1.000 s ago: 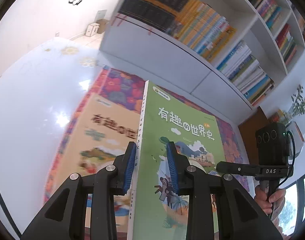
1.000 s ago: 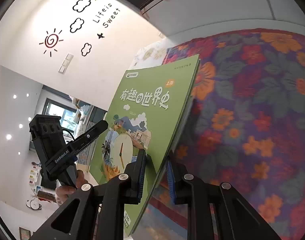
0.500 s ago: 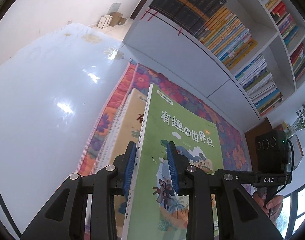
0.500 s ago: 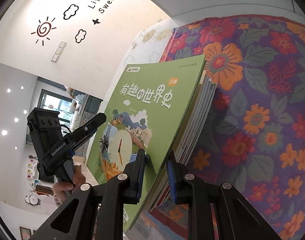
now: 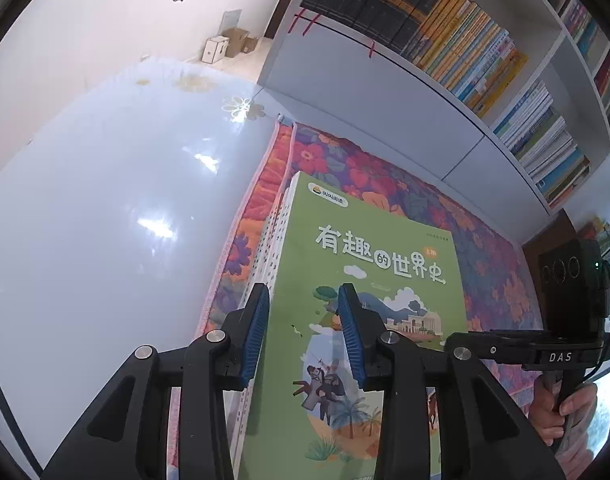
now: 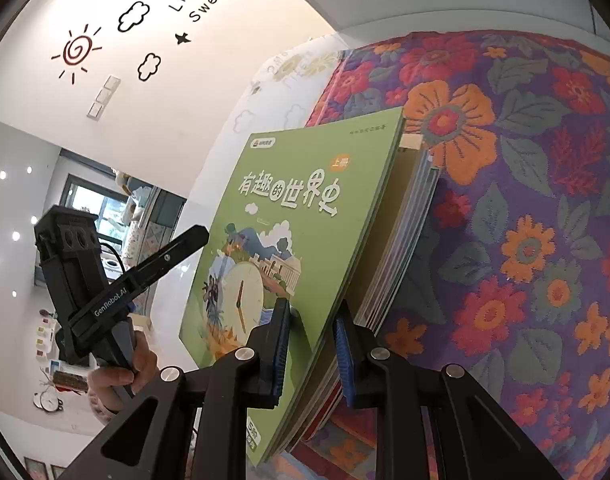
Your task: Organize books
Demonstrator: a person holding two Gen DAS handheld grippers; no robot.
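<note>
On the left side, my left gripper (image 5: 303, 332) straddles the spine edge of the green book (image 5: 357, 320); its fingers are opening, and I judge the pads already off the cover, though the book sits between them. That book now lies on top of the stack of books (image 5: 265, 256) on the flowered mat (image 5: 445, 208). Over on the right, my right gripper (image 6: 309, 350) is clenched on the green book's open edge, so I read the placing as nearly finished and only the letting go left. Behind the mat the bookshelf (image 5: 485, 60) is full, and I cannot tell whether this stack is meant to go there.
</note>
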